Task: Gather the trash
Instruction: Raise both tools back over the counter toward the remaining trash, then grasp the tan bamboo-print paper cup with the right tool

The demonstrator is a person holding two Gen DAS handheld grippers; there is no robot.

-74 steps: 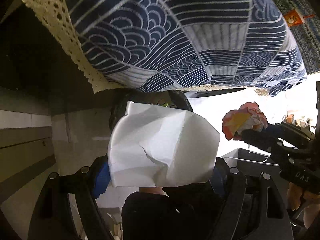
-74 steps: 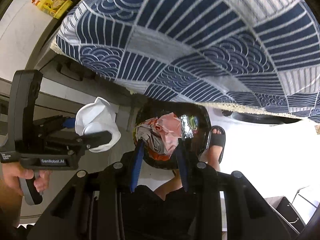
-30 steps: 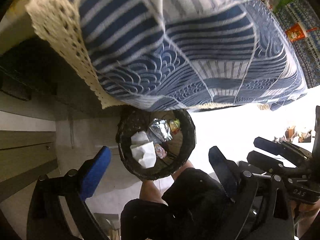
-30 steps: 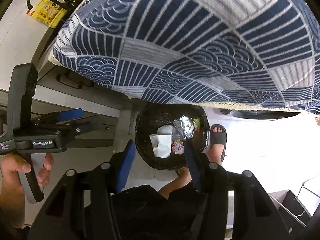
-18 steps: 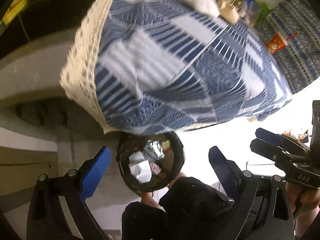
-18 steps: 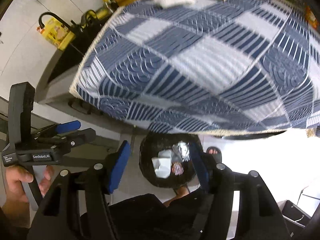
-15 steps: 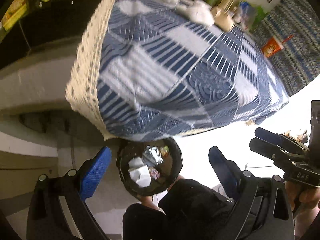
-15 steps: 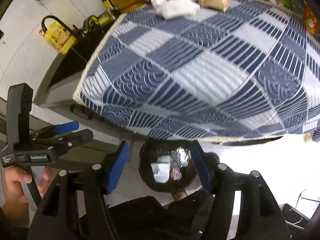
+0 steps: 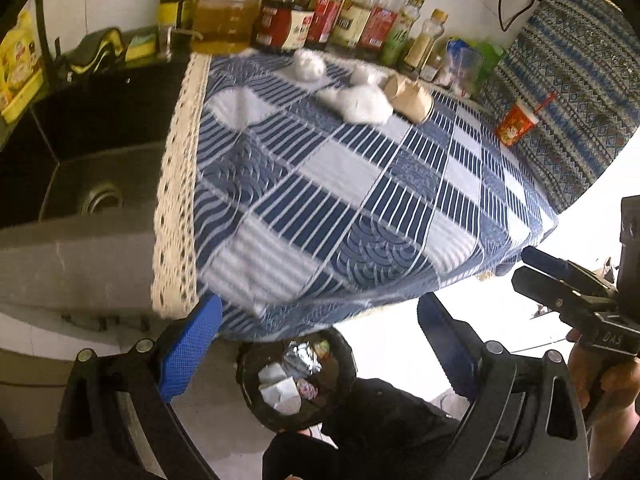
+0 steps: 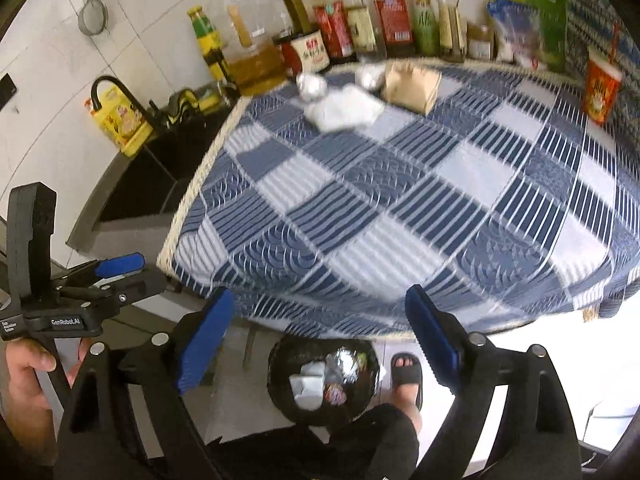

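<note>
- The left gripper (image 9: 316,334) is being held with its blue pads wide apart and nothing is being gripped between them; it is hanging over the near edge of the table, above the floor.
- The right gripper (image 10: 318,330) is also being held wide open and empty, at the same near edge, with the left one seen just beside it at the picture's left.
- The blue patterned tablecloth (image 9: 340,184) is being seen from above; its lace border (image 9: 176,184) is hanging at the side of the sink (image 9: 92,184), and the near and middle parts of the cloth are lying bare.
- The black trash basket (image 10: 324,384) is standing on the floor under the near table edge, next to a foot in a black sandal (image 10: 406,376).
- White paper, a piece of shiny foil and a small coloured wrapper are lying inside the basket.
- More trash is waiting at the far side of the table: crumpled white tissues (image 9: 356,98), a foil ball (image 10: 312,86) and a brown paper bag (image 10: 410,86), close together and blurred.
- A red paper cup (image 10: 600,90) with a straw is standing apart at the far right corner.
- A row of sauce bottles (image 10: 360,28) is standing behind the trash along the wall.
</note>
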